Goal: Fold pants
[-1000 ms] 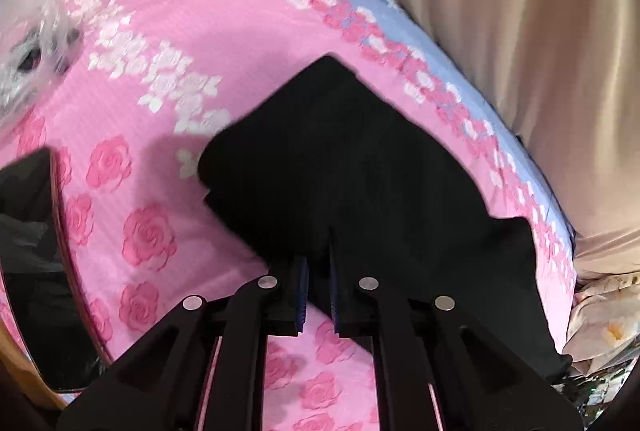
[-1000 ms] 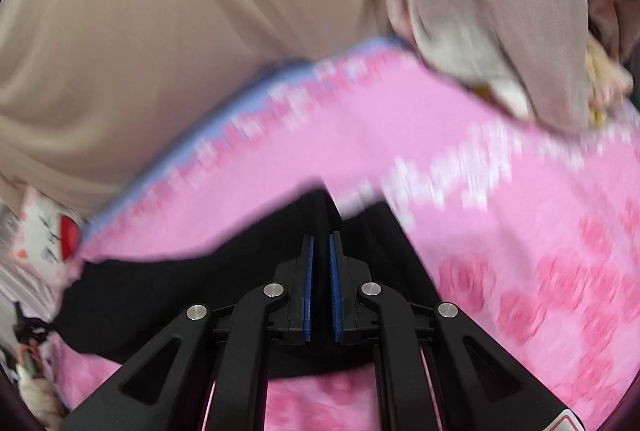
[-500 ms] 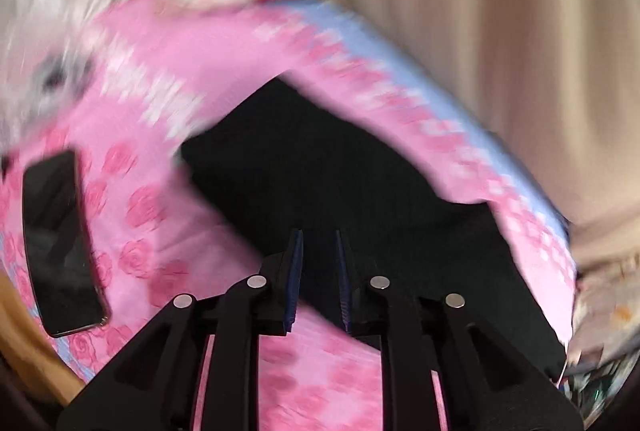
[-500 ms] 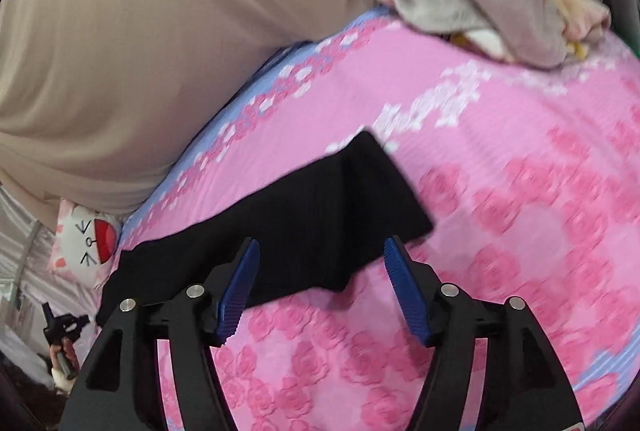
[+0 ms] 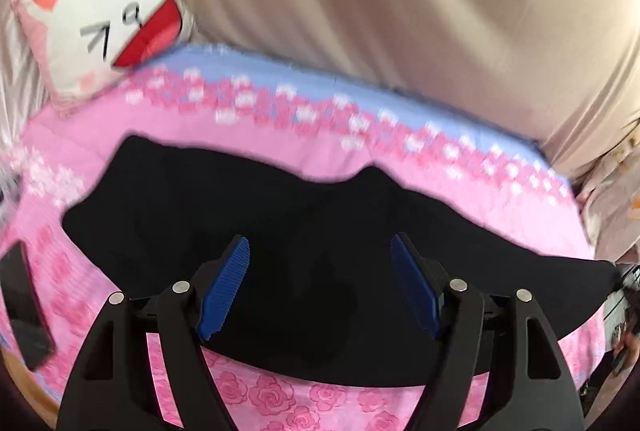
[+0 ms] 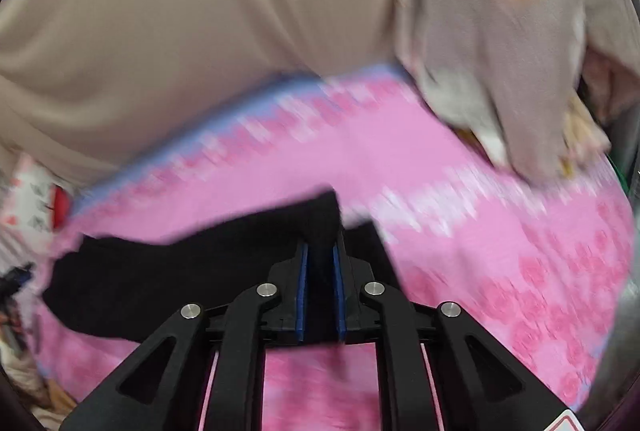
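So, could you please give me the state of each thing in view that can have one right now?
Left gripper: fingers apart, just opened, nothing between them, above the pants.
Right gripper: fingers just closed, pinching a raised fold of the pants.
Black pants: lying stretched out on the pink bedsheet, one end lifted.
Phone: lying flat near the sheet's edge, screen dark.
Cat pillow: propped at the bed's far corner.

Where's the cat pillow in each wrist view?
Left wrist: cat pillow sits upper left, leaning at the head of the pink bedsheet, large and clear.
Right wrist: cat pillow is only a blurred sliver at the far left edge.
Shared landmark: black pants, lying across the bedsheet in both views.
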